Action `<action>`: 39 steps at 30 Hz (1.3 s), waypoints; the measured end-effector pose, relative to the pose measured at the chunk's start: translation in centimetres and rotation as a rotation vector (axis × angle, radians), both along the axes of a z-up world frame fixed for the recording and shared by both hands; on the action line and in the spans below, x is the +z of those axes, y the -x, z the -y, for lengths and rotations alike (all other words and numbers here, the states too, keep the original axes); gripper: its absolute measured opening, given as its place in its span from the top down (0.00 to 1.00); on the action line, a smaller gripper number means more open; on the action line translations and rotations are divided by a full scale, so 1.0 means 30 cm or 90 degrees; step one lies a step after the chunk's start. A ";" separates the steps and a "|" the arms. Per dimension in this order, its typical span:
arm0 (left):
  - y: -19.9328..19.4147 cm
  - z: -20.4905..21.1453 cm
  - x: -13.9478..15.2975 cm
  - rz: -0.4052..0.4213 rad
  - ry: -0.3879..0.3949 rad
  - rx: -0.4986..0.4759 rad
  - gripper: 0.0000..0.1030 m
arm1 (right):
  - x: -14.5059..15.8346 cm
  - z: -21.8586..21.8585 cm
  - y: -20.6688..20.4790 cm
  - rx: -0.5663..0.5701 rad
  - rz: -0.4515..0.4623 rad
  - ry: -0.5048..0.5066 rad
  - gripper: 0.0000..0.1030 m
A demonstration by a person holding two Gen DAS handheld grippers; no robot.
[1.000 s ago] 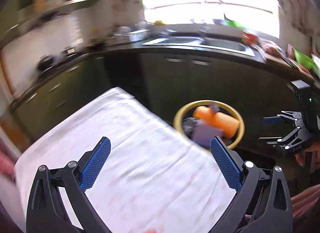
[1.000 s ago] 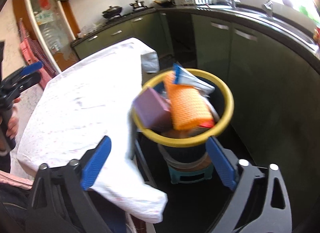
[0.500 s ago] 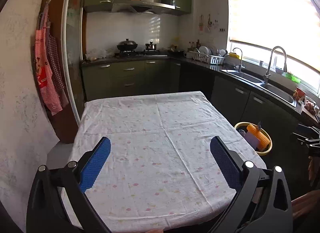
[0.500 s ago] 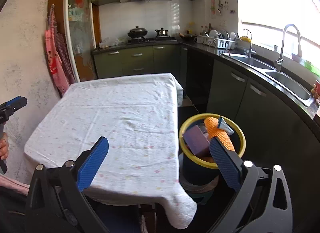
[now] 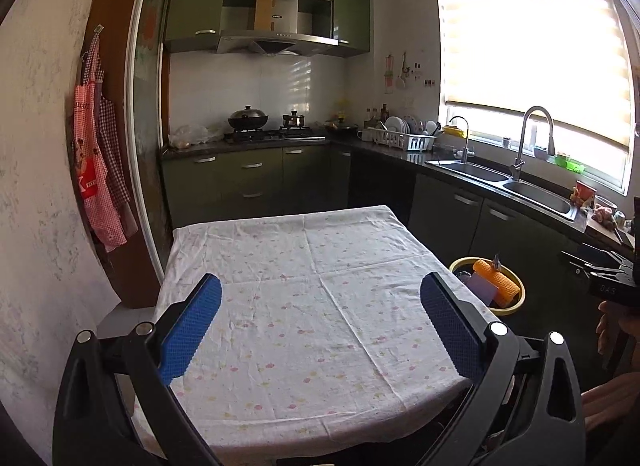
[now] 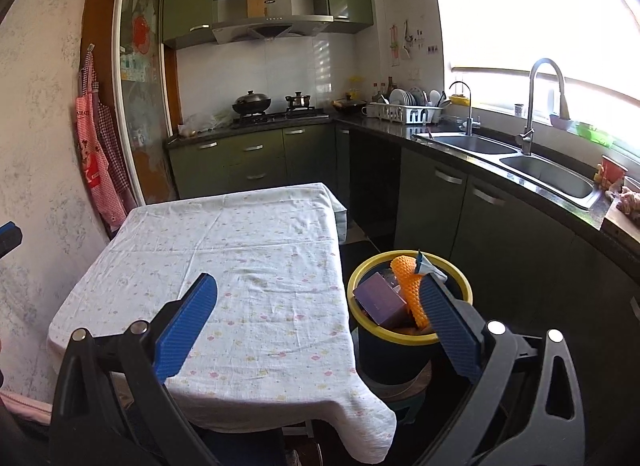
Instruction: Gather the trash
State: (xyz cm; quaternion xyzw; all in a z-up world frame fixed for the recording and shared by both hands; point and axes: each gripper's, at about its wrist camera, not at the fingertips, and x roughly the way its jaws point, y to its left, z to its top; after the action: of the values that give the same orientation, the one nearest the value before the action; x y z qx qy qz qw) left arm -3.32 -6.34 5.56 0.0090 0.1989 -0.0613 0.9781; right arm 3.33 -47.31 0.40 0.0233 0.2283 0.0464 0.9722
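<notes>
A dark bin with a yellow rim [image 6: 362,272] [image 5: 516,305] stands on the floor by the table's right side. It holds an orange mesh roll [image 6: 408,282] [image 5: 498,280], a purple box [image 6: 378,298] [image 5: 482,286] and a blue-white wrapper [image 6: 429,266]. My left gripper [image 5: 320,316] hangs open over the near part of the white flowered tablecloth [image 5: 304,278], nothing between its blue pads. My right gripper [image 6: 318,320] is open too, above the table's near right corner; its right pad [image 6: 448,322] overlaps the bin in view. The right gripper's body [image 5: 608,278] shows at the left wrist view's right edge.
Green kitchen cabinets with a dark counter [image 5: 460,159] run along the back and right walls, with a stove, a wok [image 5: 248,119], a dish rack [image 6: 406,111] and a double sink [image 6: 516,163]. Red checked aprons [image 5: 100,169] hang on the left wall. A narrow floor strip separates table and cabinets.
Both grippers have pulled up and back from the bin; the views now take in the whole table and kitchen. Both stay open.
</notes>
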 end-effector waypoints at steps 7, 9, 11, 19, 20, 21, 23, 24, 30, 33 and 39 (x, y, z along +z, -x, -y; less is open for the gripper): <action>-0.016 0.002 -0.014 -0.010 0.007 0.008 0.05 | -0.008 -0.024 -0.008 0.001 -0.003 0.010 0.07; -0.030 -0.003 -0.025 -0.016 0.007 0.011 0.05 | -0.009 -0.026 -0.008 0.000 -0.002 0.013 0.07; -0.039 -0.001 -0.036 -0.023 0.006 0.012 0.05 | -0.010 -0.027 -0.009 -0.002 -0.002 0.015 0.07; -0.060 0.011 -0.050 -0.030 0.001 0.012 0.05 | -0.016 -0.022 -0.012 -0.004 -0.003 0.014 0.07; -0.061 0.009 -0.051 -0.029 0.000 0.013 0.05 | -0.016 -0.020 -0.013 -0.005 -0.004 0.013 0.07; -0.060 0.008 -0.051 -0.027 -0.002 0.014 0.05 | -0.016 -0.019 -0.013 -0.005 -0.003 0.014 0.07; -0.059 0.008 -0.051 -0.025 -0.004 0.017 0.05 | -0.015 -0.019 -0.011 -0.004 -0.003 0.013 0.07; -0.060 0.007 -0.053 -0.026 -0.003 0.017 0.05 | -0.016 -0.020 -0.012 -0.005 -0.003 0.014 0.07; -0.070 0.004 -0.058 -0.029 -0.003 0.016 0.05 | -0.016 -0.020 -0.012 -0.004 -0.003 0.014 0.07; -0.073 0.005 -0.061 -0.030 -0.004 0.015 0.05 | -0.016 -0.020 -0.013 -0.004 -0.003 0.014 0.07; -0.075 0.005 -0.064 -0.031 -0.006 0.017 0.05 | -0.019 -0.017 -0.018 -0.004 -0.006 0.014 0.07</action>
State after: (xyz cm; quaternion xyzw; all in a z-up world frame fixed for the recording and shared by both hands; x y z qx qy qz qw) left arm -1.08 -6.49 3.63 0.0095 0.2233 -0.0476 0.9735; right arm 3.87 -46.79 -0.16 0.0136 0.2333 0.0405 0.9715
